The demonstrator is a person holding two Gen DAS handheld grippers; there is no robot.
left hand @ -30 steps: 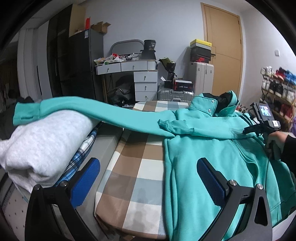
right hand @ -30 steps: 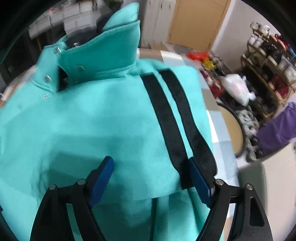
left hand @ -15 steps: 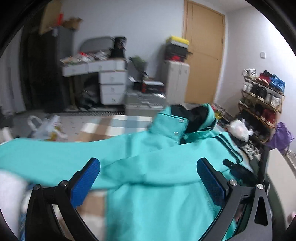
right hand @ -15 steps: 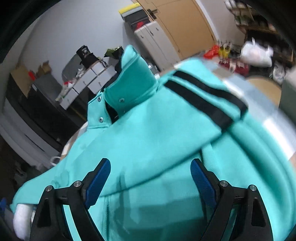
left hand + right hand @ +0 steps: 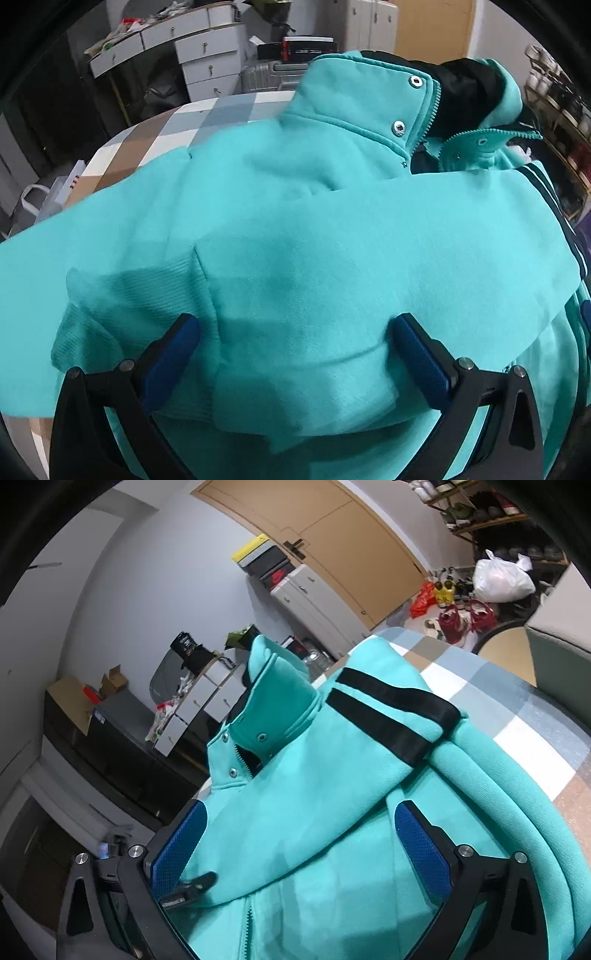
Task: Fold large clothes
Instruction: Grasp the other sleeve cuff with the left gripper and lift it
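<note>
Teal jacket (image 5: 332,240) lies on the checked table cover (image 5: 155,136), collar at the far side, striped sleeve (image 5: 388,709) folded across the chest. Left gripper (image 5: 291,354) hovers low over the sleeve cuff (image 5: 147,295), jaws spread, nothing pinched. Right gripper (image 5: 299,842) has just been opening; its jaws straddle the folded edge, pads clear of the cloth. Judgement: sleeve fold just laid. To do it well, flatten the cuff square, then bring the other sleeve across to match. Risk: the zip pull (image 5: 192,882) beside the right gripper's left pad could snag.
</note>
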